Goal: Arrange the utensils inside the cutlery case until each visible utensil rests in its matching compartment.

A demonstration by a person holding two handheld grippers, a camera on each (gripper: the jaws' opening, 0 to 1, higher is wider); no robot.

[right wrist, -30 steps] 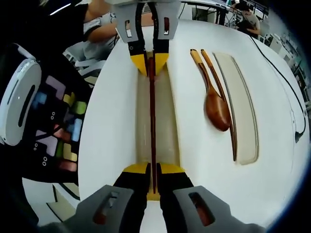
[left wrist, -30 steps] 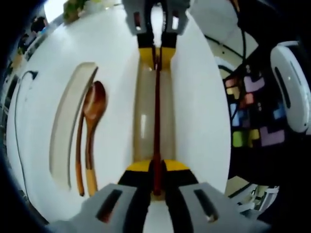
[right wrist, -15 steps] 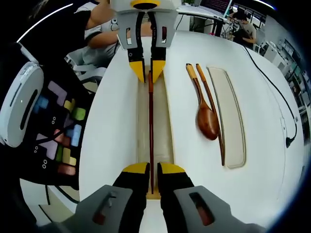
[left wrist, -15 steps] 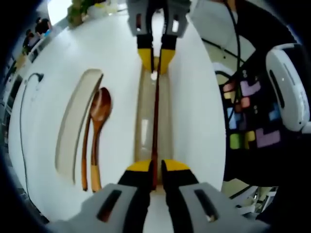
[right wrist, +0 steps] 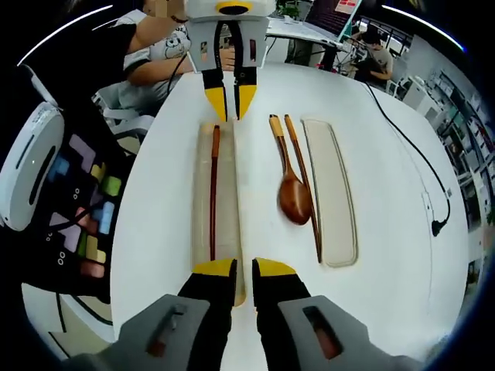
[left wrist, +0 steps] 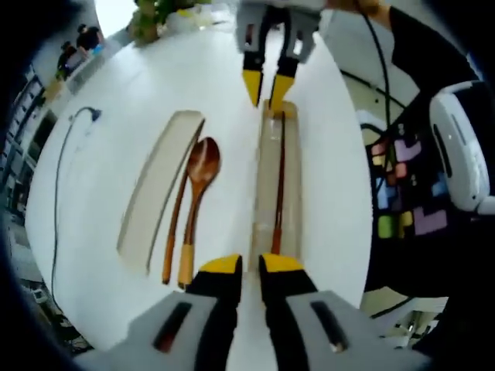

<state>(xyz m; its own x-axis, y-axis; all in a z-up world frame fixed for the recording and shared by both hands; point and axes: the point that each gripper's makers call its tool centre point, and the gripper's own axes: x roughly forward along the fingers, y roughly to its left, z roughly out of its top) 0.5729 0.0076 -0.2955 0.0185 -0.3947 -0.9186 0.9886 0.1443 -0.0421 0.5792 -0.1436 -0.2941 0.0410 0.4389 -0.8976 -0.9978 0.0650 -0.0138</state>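
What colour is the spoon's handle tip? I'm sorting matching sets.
Yellow-orange, on the brown wooden spoon; clearest in the left gripper view.

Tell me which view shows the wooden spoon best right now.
The right gripper view: the wooden spoon lies there whole on the white table, bowl nearest the camera, beside a chopstick and the case lid. The left gripper view shows the same spoon whole too, bowl away, but further off centre.
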